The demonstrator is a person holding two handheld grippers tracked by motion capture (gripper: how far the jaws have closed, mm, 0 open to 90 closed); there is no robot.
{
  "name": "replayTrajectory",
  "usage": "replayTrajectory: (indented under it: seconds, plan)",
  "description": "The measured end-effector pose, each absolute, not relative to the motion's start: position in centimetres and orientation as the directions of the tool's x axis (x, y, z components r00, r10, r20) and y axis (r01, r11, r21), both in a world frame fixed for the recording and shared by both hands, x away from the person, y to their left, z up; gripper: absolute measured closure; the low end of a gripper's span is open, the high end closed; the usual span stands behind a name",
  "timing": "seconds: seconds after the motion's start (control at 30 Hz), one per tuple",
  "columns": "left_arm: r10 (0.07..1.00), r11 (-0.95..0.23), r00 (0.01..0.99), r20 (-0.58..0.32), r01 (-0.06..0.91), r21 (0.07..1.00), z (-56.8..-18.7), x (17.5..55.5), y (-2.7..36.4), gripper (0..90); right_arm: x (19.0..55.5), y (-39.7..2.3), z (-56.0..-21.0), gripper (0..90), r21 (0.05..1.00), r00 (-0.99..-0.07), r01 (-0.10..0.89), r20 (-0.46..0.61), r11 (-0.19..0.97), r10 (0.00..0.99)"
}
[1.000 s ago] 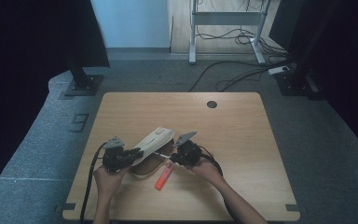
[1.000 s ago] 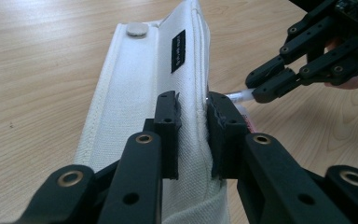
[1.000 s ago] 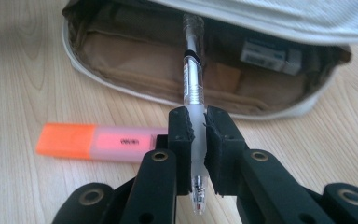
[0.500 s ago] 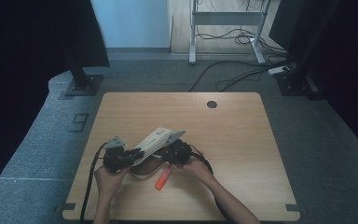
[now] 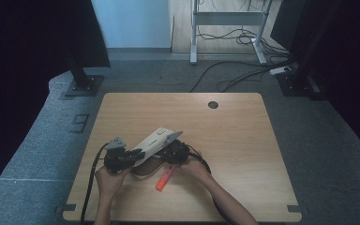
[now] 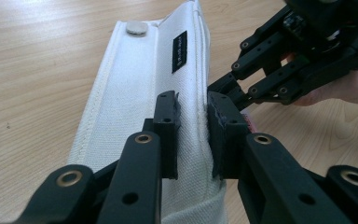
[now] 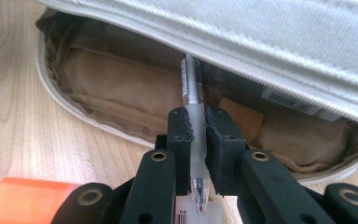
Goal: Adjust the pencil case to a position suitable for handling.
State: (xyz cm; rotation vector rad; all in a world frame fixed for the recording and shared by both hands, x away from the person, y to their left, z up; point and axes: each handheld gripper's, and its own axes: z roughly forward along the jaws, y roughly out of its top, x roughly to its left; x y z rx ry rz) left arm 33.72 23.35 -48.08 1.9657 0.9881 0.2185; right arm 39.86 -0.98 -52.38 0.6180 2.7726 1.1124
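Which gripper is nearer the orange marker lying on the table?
Right. The right gripper sits just above the orange marker, holding a pen; the left gripper holds the pouch flap, farther left.

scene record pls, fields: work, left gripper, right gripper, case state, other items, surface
work: putting a pen into a pencil case
left gripper: shut on the case flap, holding it up
right gripper: shut on the pen, tip pointing into the opening
pencil case: white fabric, open, tan lining, on the table
other items: orange marker lying beside the case
surface: wooden table
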Motion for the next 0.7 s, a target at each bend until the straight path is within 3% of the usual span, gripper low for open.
replayTrajectory:
  seconds: [0.7]
  plan:
    - [0.710, -0.276, 0.667, -0.226, 0.558, 0.782, -48.2, 33.8, 23.4, 74.5, 40.2, -2.4, -52.7, 65.4, 0.659, -0.901, 0.360, 0.062, 0.660, 0.430]
